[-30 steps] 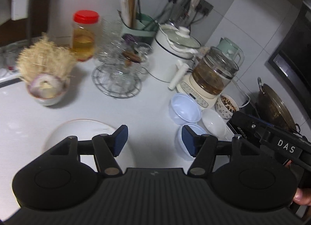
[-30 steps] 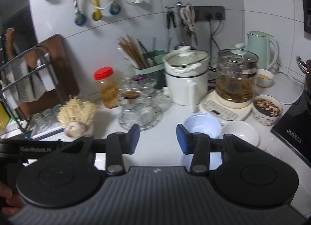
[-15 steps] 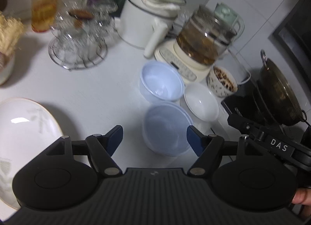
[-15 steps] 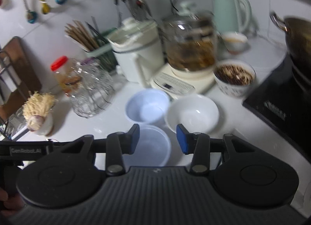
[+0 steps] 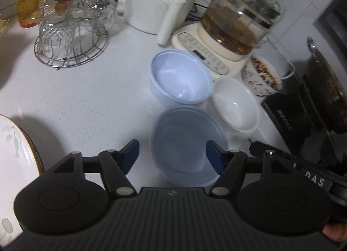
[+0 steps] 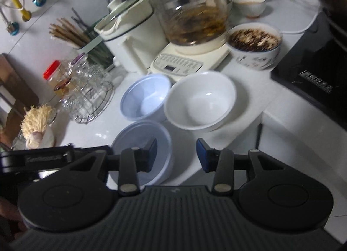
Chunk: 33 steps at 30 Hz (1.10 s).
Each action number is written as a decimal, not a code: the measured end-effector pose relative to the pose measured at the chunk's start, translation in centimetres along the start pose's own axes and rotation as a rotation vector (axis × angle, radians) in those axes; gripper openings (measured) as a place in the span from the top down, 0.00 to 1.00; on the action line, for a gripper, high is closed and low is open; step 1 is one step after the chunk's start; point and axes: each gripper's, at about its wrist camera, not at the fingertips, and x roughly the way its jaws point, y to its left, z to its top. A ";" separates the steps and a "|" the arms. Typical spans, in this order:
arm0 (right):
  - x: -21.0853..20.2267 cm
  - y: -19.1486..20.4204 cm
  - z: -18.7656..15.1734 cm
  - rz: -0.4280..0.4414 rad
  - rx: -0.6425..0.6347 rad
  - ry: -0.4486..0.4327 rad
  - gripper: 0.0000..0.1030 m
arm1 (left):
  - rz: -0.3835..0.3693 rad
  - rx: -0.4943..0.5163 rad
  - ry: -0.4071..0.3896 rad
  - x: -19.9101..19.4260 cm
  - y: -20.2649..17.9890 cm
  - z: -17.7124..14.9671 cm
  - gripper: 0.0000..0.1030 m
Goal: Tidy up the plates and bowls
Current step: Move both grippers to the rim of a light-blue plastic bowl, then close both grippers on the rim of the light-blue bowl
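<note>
Three empty bowls sit close together on the white counter: a near pale blue bowl [image 5: 184, 142] [image 6: 130, 140], a far pale blue bowl [image 5: 180, 79] [image 6: 145, 97] and a white bowl [image 5: 234, 103] [image 6: 201, 101]. My left gripper [image 5: 172, 155] hangs over the near blue bowl. Its jaws are closing: the right pad overlaps the bowl's right rim and the left pad stands clear of it. My right gripper [image 6: 176, 152] hovers over that bowl's right rim, jaws closing a little, with nothing pressed. A gold-rimmed white plate [image 5: 15, 153] lies at the far left.
Behind the bowls stand a patterned bowl of food [image 5: 262, 75], a glass kettle on its base [image 5: 236, 19], a white pot [image 5: 160, 1] and a wire rack of glasses [image 5: 69, 23]. A black cooktop [image 5: 288, 112] with a wok [image 5: 325, 90] is at the right.
Both grippers have come down and forward towards the bowls, which now look larger. The right gripper has rolled, tilting its view. The left jaws widened, then narrowed.
</note>
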 end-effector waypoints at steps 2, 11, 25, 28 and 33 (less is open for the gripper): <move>0.7 0.2 -0.2 0.020 -0.012 0.012 0.63 | 0.011 -0.016 -0.002 0.7 0.5 -0.1 0.38; 3.6 0.5 -1.0 0.039 -0.044 0.067 0.76 | 0.008 -0.069 0.020 3.2 2.0 -1.2 0.68; 4.5 2.9 0.3 0.107 -0.114 0.128 0.82 | 0.054 -0.129 0.014 1.0 3.4 -0.9 0.76; 5.2 4.2 0.4 0.137 -0.147 0.155 0.82 | 0.084 -0.163 0.016 0.2 4.6 -1.0 0.76; 6.5 6.2 0.2 0.170 -0.202 0.185 0.83 | 0.115 -0.210 0.011 -0.5 6.7 -1.3 0.76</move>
